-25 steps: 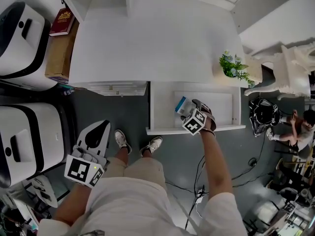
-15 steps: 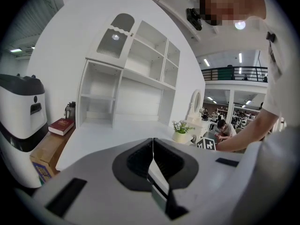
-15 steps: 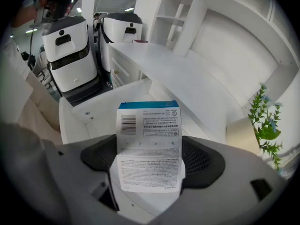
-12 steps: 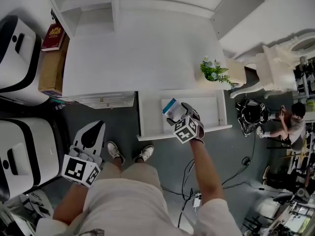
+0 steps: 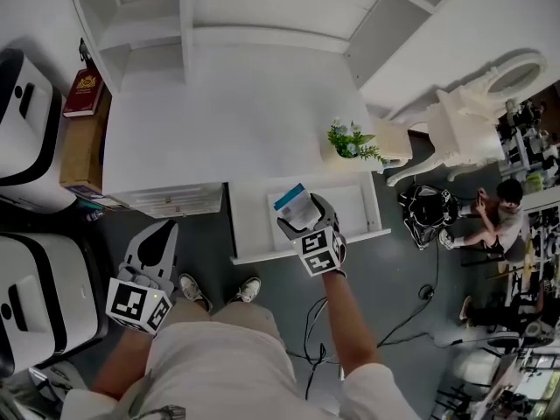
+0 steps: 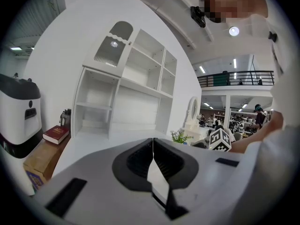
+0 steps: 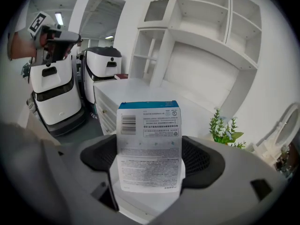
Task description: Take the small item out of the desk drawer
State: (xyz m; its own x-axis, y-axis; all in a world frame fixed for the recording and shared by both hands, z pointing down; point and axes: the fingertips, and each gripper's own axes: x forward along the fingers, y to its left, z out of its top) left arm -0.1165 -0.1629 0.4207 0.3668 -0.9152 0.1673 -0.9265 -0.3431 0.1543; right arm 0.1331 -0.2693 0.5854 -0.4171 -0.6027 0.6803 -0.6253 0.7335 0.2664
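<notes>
The small item is a white box with a blue end [image 5: 292, 205] [image 7: 149, 144], printed with a barcode and fine text. My right gripper [image 5: 299, 220] [image 7: 149, 162] is shut on its lower half and holds it upright above the open desk drawer [image 5: 354, 206]. The drawer sticks out from under the white desk top [image 5: 227, 121]. My left gripper [image 5: 160, 234] [image 6: 152, 159] hangs over the grey floor to the left of the drawer. Its pads meet with nothing between them.
A small potted plant [image 5: 350, 140] [image 7: 225, 128] stands on the desk near the drawer. Two white machines [image 5: 31, 274] [image 7: 56, 86], a red book [image 5: 83, 93] and a cardboard box [image 5: 80, 147] are at the left. A white chair [image 5: 464, 112], a seated person [image 5: 503, 210] and floor cables [image 5: 389, 322] are at the right.
The right gripper has risen from the drawer with the box and rolled, so the box now stands more upright. The left gripper has lifted a little.
</notes>
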